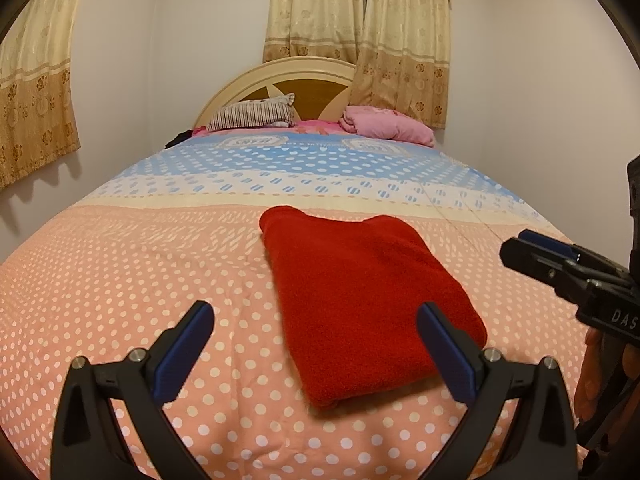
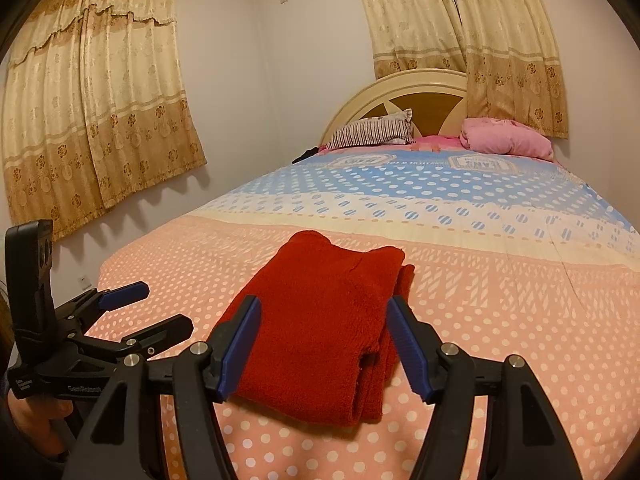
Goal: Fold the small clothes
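Cream walls and gold floral curtains [image 2: 96, 92] frame a bed [image 1: 120, 280] spread with a polka-dotted cover, peach near the cameras and blue toward the arched headboard [image 1: 280, 80]. By the headboard lie a striped pillow [image 1: 254, 114] on the left and a pink bundle [image 1: 386, 124] on the right.

On the peach part rests a folded red garment [image 1: 360, 300]. The left wrist view shows its smooth top and rounded fold; the right wrist view alone reveals the stacked layer edges along its right side.

The left gripper [image 1: 316, 344] hovers with its jaws spread wide, holding nothing, the garment's near end between its blue pads. The right gripper [image 2: 324, 344] is likewise parted and empty, straddling the garment's near end. Each view catches the other gripper at its edge.
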A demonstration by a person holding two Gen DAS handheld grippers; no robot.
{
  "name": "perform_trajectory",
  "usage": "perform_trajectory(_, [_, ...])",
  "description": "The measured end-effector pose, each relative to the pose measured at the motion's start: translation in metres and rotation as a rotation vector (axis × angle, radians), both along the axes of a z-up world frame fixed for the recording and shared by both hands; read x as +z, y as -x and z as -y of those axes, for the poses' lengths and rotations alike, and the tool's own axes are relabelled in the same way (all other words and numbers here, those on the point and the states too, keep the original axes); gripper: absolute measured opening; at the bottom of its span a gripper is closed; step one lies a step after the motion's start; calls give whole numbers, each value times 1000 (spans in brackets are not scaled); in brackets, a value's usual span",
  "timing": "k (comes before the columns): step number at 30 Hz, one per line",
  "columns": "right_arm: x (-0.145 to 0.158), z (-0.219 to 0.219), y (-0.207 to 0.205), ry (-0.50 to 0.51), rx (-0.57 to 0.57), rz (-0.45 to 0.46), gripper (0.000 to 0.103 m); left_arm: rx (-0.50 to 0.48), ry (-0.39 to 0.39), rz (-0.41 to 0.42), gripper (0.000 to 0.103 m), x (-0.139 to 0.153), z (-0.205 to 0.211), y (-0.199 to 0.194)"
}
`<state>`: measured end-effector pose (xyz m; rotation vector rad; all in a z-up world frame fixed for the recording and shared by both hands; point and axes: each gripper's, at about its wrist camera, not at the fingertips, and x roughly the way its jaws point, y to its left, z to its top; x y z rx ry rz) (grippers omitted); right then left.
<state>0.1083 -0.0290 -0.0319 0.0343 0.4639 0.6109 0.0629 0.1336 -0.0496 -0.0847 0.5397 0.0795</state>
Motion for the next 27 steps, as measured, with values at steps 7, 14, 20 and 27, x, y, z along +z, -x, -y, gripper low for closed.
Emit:
perform_trajectory(7, [3, -1, 5, 4, 0, 15, 66, 15, -13, -20, 103, 2, -1, -2])
perform_trajectory(14, [8, -1, 9, 8, 4, 38, 66, 41, 2, 7, 103, 9, -7, 3])
perform_trajectory(20, [15, -4, 16, 10, 25, 52, 66, 66, -10, 33, 103, 15, -9, 7])
perform_trajectory(27, [21, -9, 25, 19, 46, 75, 66, 64, -10, 34, 103, 17, -9, 6])
